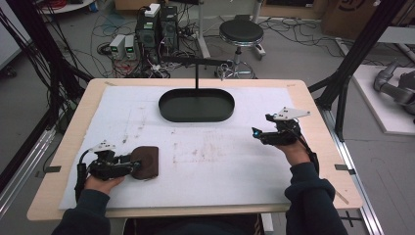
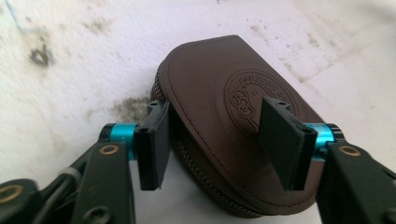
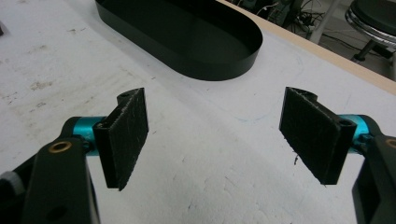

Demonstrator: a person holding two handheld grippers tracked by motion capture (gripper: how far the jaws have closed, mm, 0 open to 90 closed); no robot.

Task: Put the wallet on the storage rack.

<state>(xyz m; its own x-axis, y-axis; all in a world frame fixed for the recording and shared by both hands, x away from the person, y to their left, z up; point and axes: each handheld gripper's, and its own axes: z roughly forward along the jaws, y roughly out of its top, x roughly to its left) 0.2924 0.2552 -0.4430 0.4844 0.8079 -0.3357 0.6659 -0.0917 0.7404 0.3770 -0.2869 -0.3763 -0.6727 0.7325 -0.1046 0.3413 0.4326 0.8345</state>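
1. Left gripper (image 1: pixel 131 165) sits near the desk's front-left corner, jaws spread partway and straddling a brown leather pouch (image 1: pixel 146 162). In the left gripper view, one pad (image 2: pixel 156 144) is right against the pouch's (image 2: pixel 229 126) zipped edge while the other hangs over its embossed top. Not clamped, and I can't tell whether that second pad is touching.
2. The pouch lies flat on the white mat (image 1: pixel 205 166), well in from the desk's front edge, with plenty of bare mat to its right.
3. Right gripper (image 1: pixel 259 134) is over toward the desk's right edge, jaws wide apart, holding nothing. Its own view shows open mat (image 3: pixel 201 168) between the pads.
4. Black oval tray (image 1: pixel 169 105) sits near the back edge, centred, with a thin black post (image 1: pixel 196 73) rising behind it. The tray (image 3: pixel 243 58) looks empty.
5. The middle of the mat between both grippers and the tray is wide open, just stained.
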